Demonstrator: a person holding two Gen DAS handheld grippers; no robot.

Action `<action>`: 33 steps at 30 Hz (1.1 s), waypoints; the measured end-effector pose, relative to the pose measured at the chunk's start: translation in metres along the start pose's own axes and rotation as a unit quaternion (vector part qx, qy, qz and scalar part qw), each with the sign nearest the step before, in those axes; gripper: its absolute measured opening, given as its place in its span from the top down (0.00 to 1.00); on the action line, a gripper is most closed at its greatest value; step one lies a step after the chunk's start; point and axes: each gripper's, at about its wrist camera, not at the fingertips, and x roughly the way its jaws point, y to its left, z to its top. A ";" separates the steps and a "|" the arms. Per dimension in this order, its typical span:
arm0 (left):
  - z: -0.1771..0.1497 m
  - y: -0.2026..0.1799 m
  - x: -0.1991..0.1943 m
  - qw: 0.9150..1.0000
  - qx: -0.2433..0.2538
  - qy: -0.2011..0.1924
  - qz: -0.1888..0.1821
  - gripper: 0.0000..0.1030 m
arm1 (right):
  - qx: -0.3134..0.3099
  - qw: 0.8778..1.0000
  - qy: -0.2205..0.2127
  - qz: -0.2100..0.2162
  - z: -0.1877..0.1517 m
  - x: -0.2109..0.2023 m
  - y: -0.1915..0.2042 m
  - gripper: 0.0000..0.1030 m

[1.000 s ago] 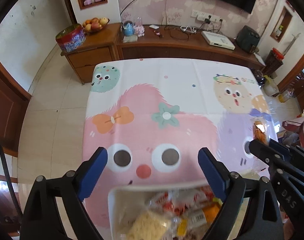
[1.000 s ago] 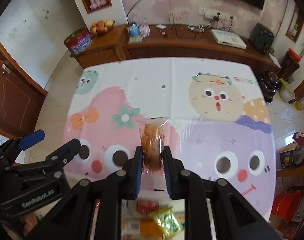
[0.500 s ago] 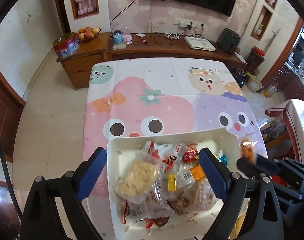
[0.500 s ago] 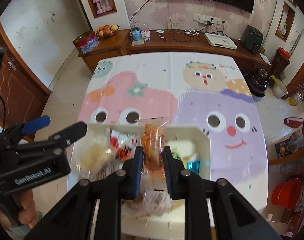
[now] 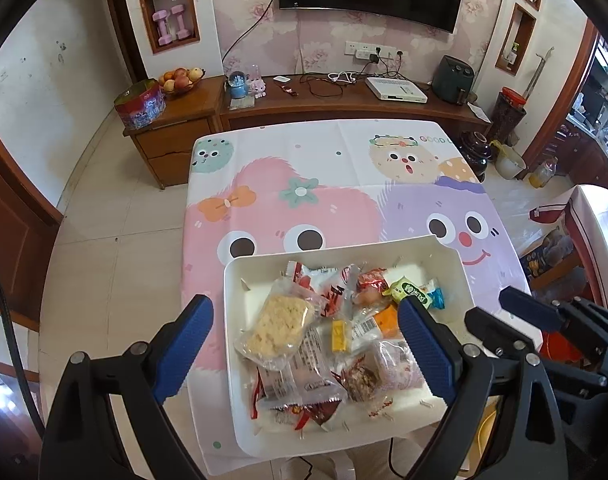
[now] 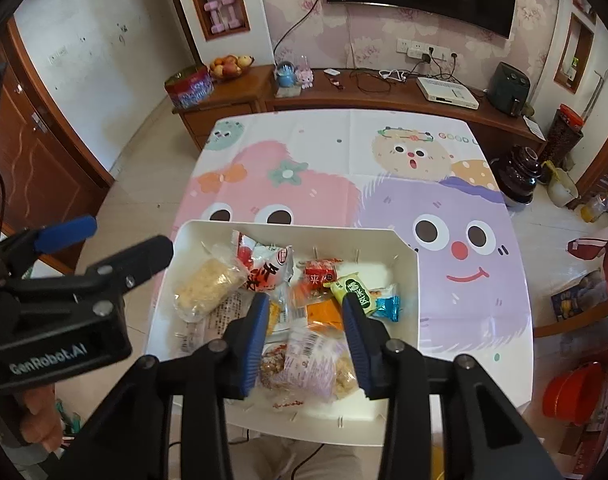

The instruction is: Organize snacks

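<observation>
Snacks (image 5: 336,332) lie heaped in your white tray (image 5: 444,248), which sits at the near edge of the table (image 5: 344,152), on its cartoon cloth; your left tongs (image 5: 304,344) hang above the tray's left half, spread wide and gripping nothing; your right tongs (image 6: 306,336) hover over the middle of the pile, parted and empty too; a pale rice cake pack (image 6: 208,286) lies at the tray's left, a green packet (image 6: 354,288) and a small blue one (image 6: 388,306) toward its right.
</observation>
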 end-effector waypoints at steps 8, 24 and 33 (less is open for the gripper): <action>-0.005 -0.011 -0.017 1.000 -0.019 -0.006 0.010 0.10 | 0.010 0.999 -0.037 -0.017 -0.004 -0.032 -0.011 0.63; -0.009 -0.042 -0.031 0.999 -0.011 -0.030 0.040 0.10 | 0.012 0.998 -0.054 -0.008 -0.007 -0.048 -0.034 0.63; -0.007 -0.047 -0.029 0.998 -0.005 -0.034 0.043 0.10 | 0.012 0.998 -0.057 -0.007 -0.006 -0.049 -0.037 0.62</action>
